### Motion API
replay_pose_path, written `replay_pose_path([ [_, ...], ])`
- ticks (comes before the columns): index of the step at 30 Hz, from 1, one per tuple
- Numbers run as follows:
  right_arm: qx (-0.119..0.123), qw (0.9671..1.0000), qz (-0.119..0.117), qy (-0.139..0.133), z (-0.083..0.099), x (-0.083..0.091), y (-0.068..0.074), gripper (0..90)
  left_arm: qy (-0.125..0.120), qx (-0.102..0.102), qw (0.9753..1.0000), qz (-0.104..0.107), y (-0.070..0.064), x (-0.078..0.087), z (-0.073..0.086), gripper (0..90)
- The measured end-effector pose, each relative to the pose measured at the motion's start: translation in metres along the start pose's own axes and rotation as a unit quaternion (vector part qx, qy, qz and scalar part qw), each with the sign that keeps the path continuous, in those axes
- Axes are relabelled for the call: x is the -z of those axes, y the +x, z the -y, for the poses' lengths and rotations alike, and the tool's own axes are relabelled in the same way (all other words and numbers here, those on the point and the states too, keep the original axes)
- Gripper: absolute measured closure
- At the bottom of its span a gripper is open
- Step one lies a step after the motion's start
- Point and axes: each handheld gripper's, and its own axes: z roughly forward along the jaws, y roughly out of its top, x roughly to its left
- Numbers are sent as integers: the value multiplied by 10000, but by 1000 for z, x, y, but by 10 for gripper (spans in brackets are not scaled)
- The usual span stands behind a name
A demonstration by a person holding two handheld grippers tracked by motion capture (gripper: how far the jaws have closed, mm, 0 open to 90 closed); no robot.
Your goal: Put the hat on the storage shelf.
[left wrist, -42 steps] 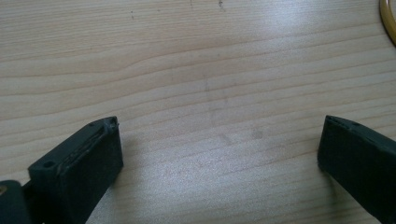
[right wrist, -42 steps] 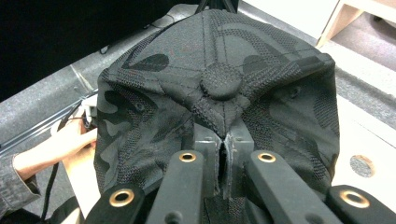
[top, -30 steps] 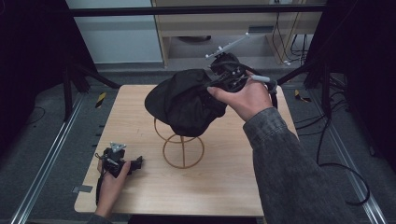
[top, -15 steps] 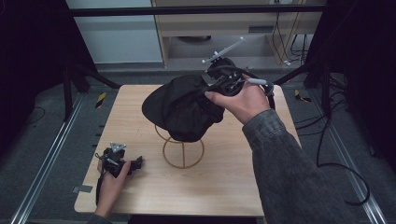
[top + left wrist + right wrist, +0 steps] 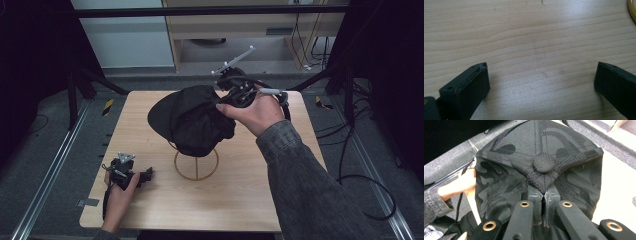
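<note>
The right hand-held gripper (image 5: 543,202) pinches the cap (image 5: 192,117) by its crown, just below the top button, holding it over the wire stand (image 5: 196,165), likely to seat it there. Left of the stand, the left hand-held gripper (image 5: 134,176) rests spread on the bench (image 5: 240,200).

The cap (image 5: 539,170) is soft black cloth with a faint camo print. Its weave looks rough and netted, and it has a round cloth button on top. The surface (image 5: 529,37) is pale wood, smooth, with wavy grain lines and a soft shine. The stand (image 5: 196,165) is thin wire, gold and shiny. The jaws of the left gripper (image 5: 541,82) are black matt plastic. The sleeve (image 5: 310,180) is grey cloth.
</note>
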Motion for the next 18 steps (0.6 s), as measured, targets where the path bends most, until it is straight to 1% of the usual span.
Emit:
replay_pose_path([
  [5, 12, 10000, -7, 66, 1, -6, 1, 865, 1, 0, 10000, 0, 0, 0, 0, 0],
  [11, -34, 9999, -16, 116, 6, -12, -2, 864, -1, -1, 10000, -1, 0, 0, 0, 0],
  [17, -50, 9999, -38, 103, 11, -16, -3, 863, 12, -15, 10000, 3, 0, 0, 0, 0],
  [18, -81, 9999, -37, 109, 12, -16, -3, 863, 14, -17, 10000, 3, 0, 0, 0, 0],
])
